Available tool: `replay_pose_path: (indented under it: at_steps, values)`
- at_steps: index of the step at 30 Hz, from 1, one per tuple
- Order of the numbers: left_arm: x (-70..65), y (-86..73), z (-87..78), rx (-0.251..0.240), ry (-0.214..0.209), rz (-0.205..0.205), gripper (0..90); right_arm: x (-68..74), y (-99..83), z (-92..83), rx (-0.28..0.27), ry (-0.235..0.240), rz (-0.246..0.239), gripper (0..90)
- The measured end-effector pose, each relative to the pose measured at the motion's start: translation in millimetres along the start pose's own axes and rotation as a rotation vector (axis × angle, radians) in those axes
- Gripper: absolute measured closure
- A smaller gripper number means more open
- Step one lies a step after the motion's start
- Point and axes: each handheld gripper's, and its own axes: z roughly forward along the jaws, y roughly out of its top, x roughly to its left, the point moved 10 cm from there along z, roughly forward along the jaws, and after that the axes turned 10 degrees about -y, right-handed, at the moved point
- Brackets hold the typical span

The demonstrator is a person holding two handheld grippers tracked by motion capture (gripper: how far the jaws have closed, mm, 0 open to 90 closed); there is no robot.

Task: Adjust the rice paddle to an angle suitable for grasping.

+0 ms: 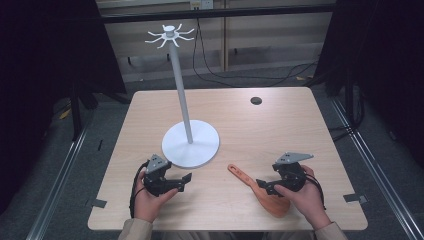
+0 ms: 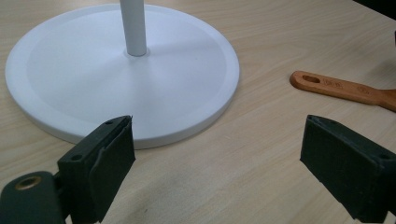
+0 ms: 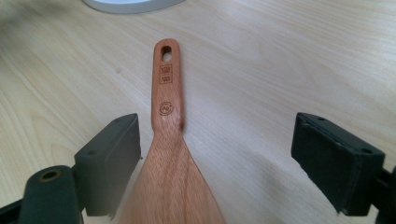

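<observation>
We have barely begun: the spatula (image 3: 168, 154) lies flat on the table (image 1: 300, 130), between our right gripper's (image 1: 266, 186) wide jaws, ungrasped. Our left gripper (image 1: 183, 182) gapes empty beside the stand (image 1: 190, 144).

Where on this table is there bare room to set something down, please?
The far right, between the dark round hole and the right edge, is bare, as is the far left beside the white stand. The near edge is crowded: left gripper, wooden spatula, right gripper.
</observation>
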Motion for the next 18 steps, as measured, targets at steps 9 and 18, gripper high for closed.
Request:
replay_pose_path:
  at_steps: [9, 18]
  values:
    - [-6.0, -2.6, -0.3, 0.021, -0.016, 0.029, 10.0, 17.0, 6.5, 16.2, 0.041, 0.02, -0.029, 14.2]
    - [-5.0, -1.4, -3.5, -0.001, -0.014, 0.012, 10.0, 45.9, 14.5, 31.7, 0.124, 0.085, -0.128, 13.7]
